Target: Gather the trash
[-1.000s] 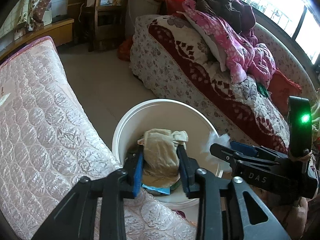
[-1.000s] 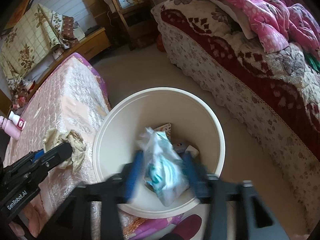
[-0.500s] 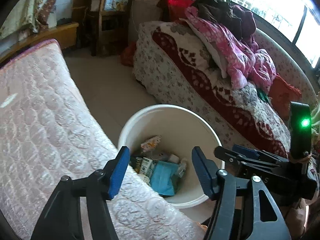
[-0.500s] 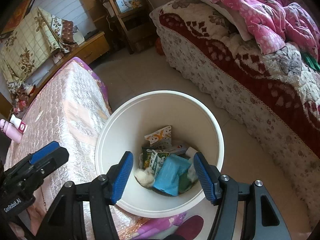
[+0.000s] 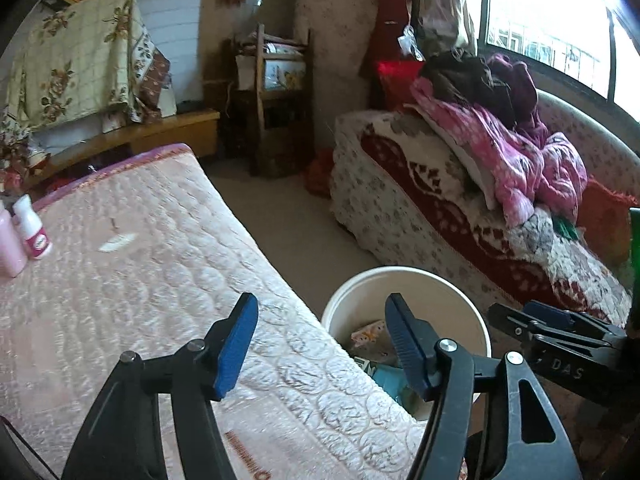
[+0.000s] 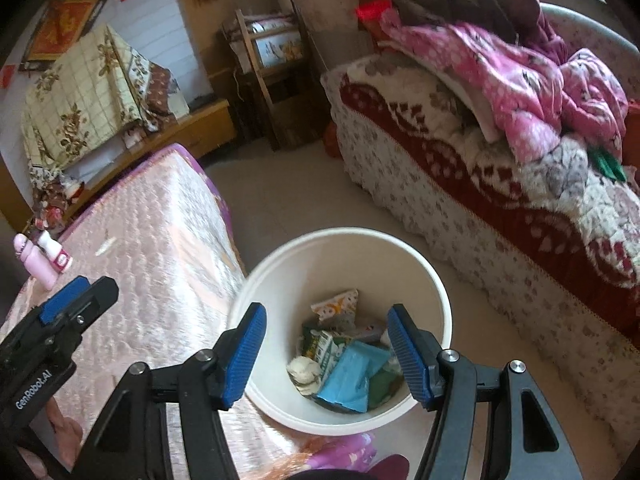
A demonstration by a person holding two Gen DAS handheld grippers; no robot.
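A white round bin (image 6: 348, 237) stands on the floor between the mattress and the couch. It holds a blue packet (image 6: 352, 376), a green-and-white carton (image 6: 323, 347), a crumpled tissue (image 6: 303, 368) and an orange-and-white wrapper (image 6: 337, 304). My right gripper (image 6: 326, 320) hangs open above the bin with nothing between its blue pads. My left gripper (image 5: 321, 312) is open and empty too, over the mattress edge beside the bin (image 5: 400, 273). Each gripper shows in the other's view: the left gripper (image 6: 76, 300) at the left, the right gripper (image 5: 536, 318) at the right.
A pink quilted mattress (image 5: 140, 280) fills the left, with two pink-and-white bottles (image 5: 32, 232) and a white scrap (image 5: 118, 242) on it. A couch under a red patterned cover (image 6: 500, 200) with pink bedding (image 6: 532, 92) lies right. A wooden rack (image 5: 276, 100) stands behind.
The beige crumpled wad has left my left gripper's jaws, which opened. The plastic bag between my right fingers is gone. Both grippers rose and tilted up; the bin looks lower and smaller.
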